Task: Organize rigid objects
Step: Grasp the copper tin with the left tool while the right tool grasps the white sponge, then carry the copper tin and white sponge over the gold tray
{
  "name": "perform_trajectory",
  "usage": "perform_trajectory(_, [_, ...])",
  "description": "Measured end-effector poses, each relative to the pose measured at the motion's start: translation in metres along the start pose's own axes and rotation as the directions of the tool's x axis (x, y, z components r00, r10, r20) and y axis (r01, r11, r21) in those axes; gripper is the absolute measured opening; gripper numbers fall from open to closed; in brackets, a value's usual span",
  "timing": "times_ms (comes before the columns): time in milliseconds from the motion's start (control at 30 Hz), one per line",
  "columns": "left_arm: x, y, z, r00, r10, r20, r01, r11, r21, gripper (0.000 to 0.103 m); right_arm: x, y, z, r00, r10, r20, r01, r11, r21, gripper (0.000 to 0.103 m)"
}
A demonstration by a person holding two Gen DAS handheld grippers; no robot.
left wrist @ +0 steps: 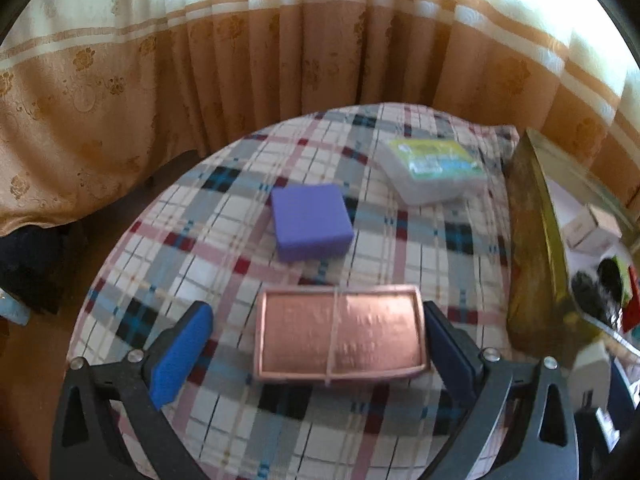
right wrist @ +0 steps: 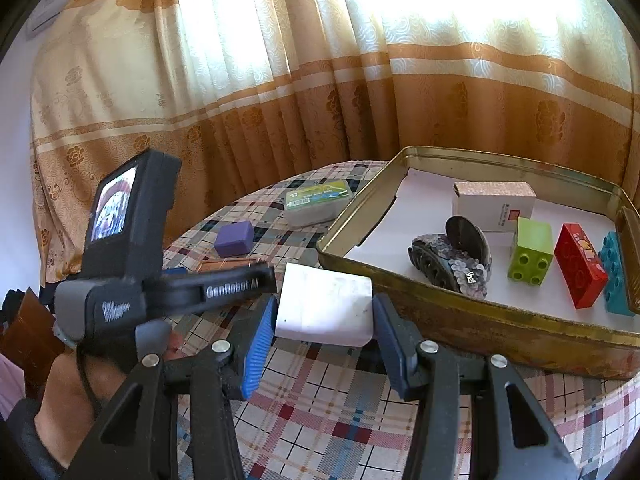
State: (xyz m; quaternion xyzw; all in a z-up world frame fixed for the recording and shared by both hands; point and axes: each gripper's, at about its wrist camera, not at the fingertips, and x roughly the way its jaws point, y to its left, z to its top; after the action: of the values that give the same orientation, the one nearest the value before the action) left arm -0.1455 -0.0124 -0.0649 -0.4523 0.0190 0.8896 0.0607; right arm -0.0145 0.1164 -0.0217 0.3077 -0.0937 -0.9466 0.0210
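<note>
My left gripper (left wrist: pixel 316 354) stands open, tilted down over a flat rose-gold case (left wrist: pixel 340 336) with a band around it. The case lies on the plaid cloth between the blue pads (left wrist: pixel 180 356); the left pad is clearly apart from it. Beyond it lie a purple box (left wrist: pixel 310 222) and a clear plastic box (left wrist: pixel 434 170) with a green label. My right gripper (right wrist: pixel 326 340) is shut on a white block (right wrist: pixel 326 310), held just off the cloth beside the front left wall of a gold tin (right wrist: pixel 440 316).
The tin holds a white carton (right wrist: pixel 494 204), a sequined hair claw (right wrist: pixel 452 264), and green (right wrist: pixel 532 254), red (right wrist: pixel 582 266) and teal (right wrist: pixel 616 276) bricks. A hand (right wrist: pixel 80 392) holds the left tool at the left. Curtains hang behind the round table's edge (left wrist: pixel 120 240).
</note>
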Motion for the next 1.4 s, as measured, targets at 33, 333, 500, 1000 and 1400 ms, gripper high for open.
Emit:
perform_trajectory(33, [0.000,0.000,0.001,1.000,0.001,0.000,-0.001,1.000,0.001,0.102,0.000,0.000,0.000,1.000,-0.001,0.001,0.001,1.000,0.000,0.052])
perform_trajectory(333, [-0.010,-0.001,-0.002,0.998,-0.044,0.035,0.043,0.999,0.033,0.078,-0.003,-0.004,0.000,1.000,-0.001,0.022,0.000,1.000,0.007,0.052])
perform_trajectory(500, [-0.027,0.012,-0.006,0.993,-0.040,0.116,0.046,0.998,-0.049,0.078,-0.011,-0.006,0.000,0.998,-0.010,0.063,0.010,1.000,0.008,0.052])
perform_trajectory(1000, [-0.086,0.031,-0.032,0.903,0.071,0.424,0.011,0.982,-0.189,0.078,-0.033,-0.008,0.002,0.973,-0.127,0.191,0.141,0.988,-0.063,0.049])
perform_trajectory(1400, [-0.102,-0.010,-0.039,0.869,0.057,0.491,-0.033,0.998,-0.058,0.078,-0.052,-0.035,0.003,0.967,0.004,0.253,-0.013,0.999,0.032,0.049])
